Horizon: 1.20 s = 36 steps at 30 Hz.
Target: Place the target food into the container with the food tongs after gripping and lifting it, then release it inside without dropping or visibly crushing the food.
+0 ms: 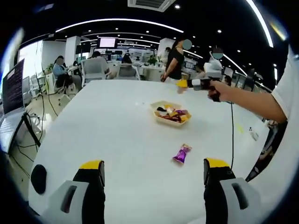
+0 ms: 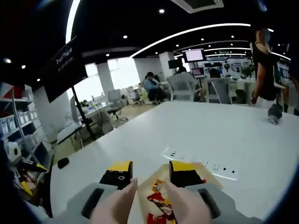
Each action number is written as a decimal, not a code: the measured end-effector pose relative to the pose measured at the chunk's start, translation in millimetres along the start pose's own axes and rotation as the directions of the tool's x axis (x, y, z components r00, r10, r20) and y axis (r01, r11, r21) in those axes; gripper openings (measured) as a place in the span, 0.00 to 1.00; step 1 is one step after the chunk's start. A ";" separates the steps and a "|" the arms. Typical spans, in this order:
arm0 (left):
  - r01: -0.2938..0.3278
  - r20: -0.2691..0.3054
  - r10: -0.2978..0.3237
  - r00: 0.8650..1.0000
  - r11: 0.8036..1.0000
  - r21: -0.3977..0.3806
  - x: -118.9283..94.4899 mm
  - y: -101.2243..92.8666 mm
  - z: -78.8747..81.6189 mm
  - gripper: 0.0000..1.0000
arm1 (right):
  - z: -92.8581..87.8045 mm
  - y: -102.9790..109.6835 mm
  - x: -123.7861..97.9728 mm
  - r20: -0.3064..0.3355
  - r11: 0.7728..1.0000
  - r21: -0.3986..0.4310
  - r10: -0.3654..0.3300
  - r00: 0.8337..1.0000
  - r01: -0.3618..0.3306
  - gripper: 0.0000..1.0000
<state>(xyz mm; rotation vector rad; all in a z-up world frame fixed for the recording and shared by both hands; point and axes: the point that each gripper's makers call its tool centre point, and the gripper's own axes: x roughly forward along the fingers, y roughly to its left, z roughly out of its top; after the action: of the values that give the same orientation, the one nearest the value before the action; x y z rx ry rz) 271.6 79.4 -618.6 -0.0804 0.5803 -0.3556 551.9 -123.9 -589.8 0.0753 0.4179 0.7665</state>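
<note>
A pale tray (image 1: 161,106) of wrapped snacks sits mid-table, and a purple wrapped candy (image 1: 182,153) lies alone on the white table (image 1: 117,121) nearer to me. My left gripper (image 1: 153,172) hangs low over the near table, jaws wide open and empty. The right gripper (image 1: 198,84), in a person's hand, hovers above and behind the tray. In the right gripper view its jaws press on two pale food tongs arms (image 2: 122,199); the right gripper (image 2: 152,171) looks over the tray (image 2: 145,190), whose red snacks (image 2: 156,198) show between the arms.
A white power strip (image 2: 201,165) lies on the table beyond the tray, a dark round object (image 2: 274,113) farther off. A black oval thing (image 1: 38,178) rests near the left table edge. A person in black (image 1: 175,60) stands at the far end, office chairs (image 1: 93,70) behind.
</note>
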 end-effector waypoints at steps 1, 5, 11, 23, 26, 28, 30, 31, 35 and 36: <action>0.000 0.000 0.000 1.000 1.000 -0.001 0.2 0.1 0.0 0.87 | -0.3 0.5 -0.3 0.000 1.000 -0.002 0.000 1.000 0.000 0.31; 0.018 -0.003 -0.018 1.000 1.000 -0.001 7.4 -4.4 1.8 0.87 | -9.9 26.2 -14.1 -0.023 0.992 -0.109 0.054 0.998 -0.056 0.31; 0.037 -0.012 -0.037 0.999 0.999 0.035 9.6 -7.7 7.7 0.87 | -20.2 41.6 -26.7 -0.011 0.989 -0.126 0.077 0.997 -0.078 0.31; 0.038 -0.037 -0.036 0.999 0.998 0.055 11.2 -4.9 0.3 0.87 | -52.0 47.7 -44.0 -0.069 0.977 -0.190 0.089 0.994 -0.100 0.31; 0.039 -0.040 -0.038 0.998 0.998 0.044 13.6 -6.7 -1.3 0.87 | -56.9 52.5 -53.4 -0.088 0.971 -0.215 0.084 0.993 -0.101 0.31; 0.056 -0.040 -0.054 0.998 0.997 0.047 18.5 -13.1 -0.6 0.87 | -58.6 56.3 -59.2 -0.087 0.967 -0.226 0.096 0.992 -0.113 0.31; 0.074 -0.052 -0.071 0.996 0.996 0.056 23.7 -18.7 -1.5 0.87 | -62.1 58.6 -63.4 -0.088 0.965 -0.235 0.102 0.991 -0.120 0.31; 0.078 -0.060 -0.075 0.995 0.995 0.058 24.2 -20.2 -2.3 0.87 | -63.4 60.3 -65.7 -0.088 0.965 -0.232 0.106 0.990 -0.124 0.31; 0.088 -0.056 -0.085 0.995 0.994 0.059 30.2 -27.1 -2.6 0.87 | -74.9 75.9 -73.6 -0.097 0.945 -0.274 0.159 0.983 -0.180 0.31; 0.089 -0.057 -0.086 0.995 0.994 0.059 30.5 -28.1 -3.0 0.87 | -77.8 78.1 -74.9 -0.103 0.941 -0.281 0.166 0.981 -0.189 0.31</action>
<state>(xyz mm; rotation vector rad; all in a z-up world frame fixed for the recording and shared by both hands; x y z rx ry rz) 285.1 42.5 -632.1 -0.0375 0.6200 -0.4613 421.8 -125.5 -618.7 -0.1946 0.3717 1.0046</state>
